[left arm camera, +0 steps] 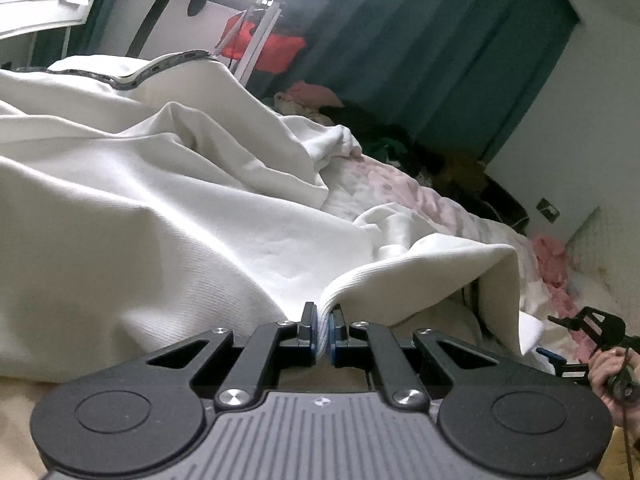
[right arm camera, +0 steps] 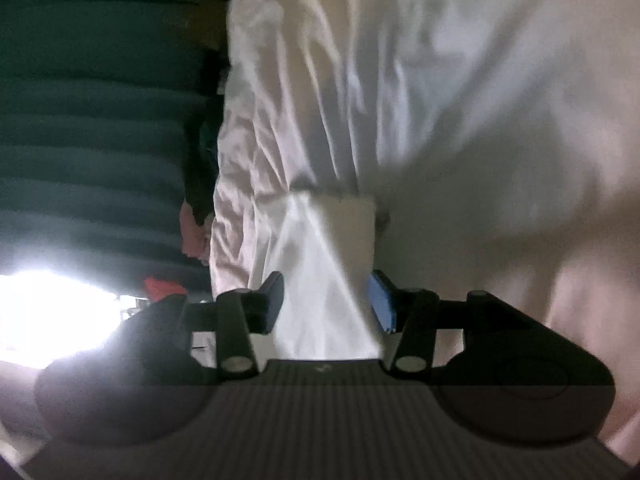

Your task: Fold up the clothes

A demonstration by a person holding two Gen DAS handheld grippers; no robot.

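**White ribbed cloth pinched in the left tongs, loose between the right**

White knit fabric fills most of the left wrist view: a large white garment [left arm camera: 168, 216] lies rumpled over a bed, rising in soft ridges from the tongs toward 11 o'clock. Its weave is fine and ribbed, with a thicker ribbed hem [left arm camera: 400, 276] curling away toward 2 o'clock. The left gripper [left arm camera: 323, 334] has its blue-padded jaws pressed together on a folded edge of that hem, the cloth standing up out of the pads at 12 o'clock. Beneath the garment, at 1 o'clock, shows a quilted bedspread [left arm camera: 404, 192] in pale pink and white. Dark teal curtains [left arm camera: 420, 52] hang behind it, with a heap of mixed clothes [left arm camera: 360, 120] at their foot. At 3 o'clock a hand [left arm camera: 612, 376] holds the right gripper [left arm camera: 560, 344], seen small and side-on.

The right wrist view is blurred. There the right gripper [right arm camera: 326, 300] has its jaws standing apart, and a smooth white fold of the garment [right arm camera: 328, 264] runs between the blue pads [right arm camera: 382, 306] toward 12 o'clock without being squeezed. More pale, creased cloth spreads from 12 to 3 o'clock.
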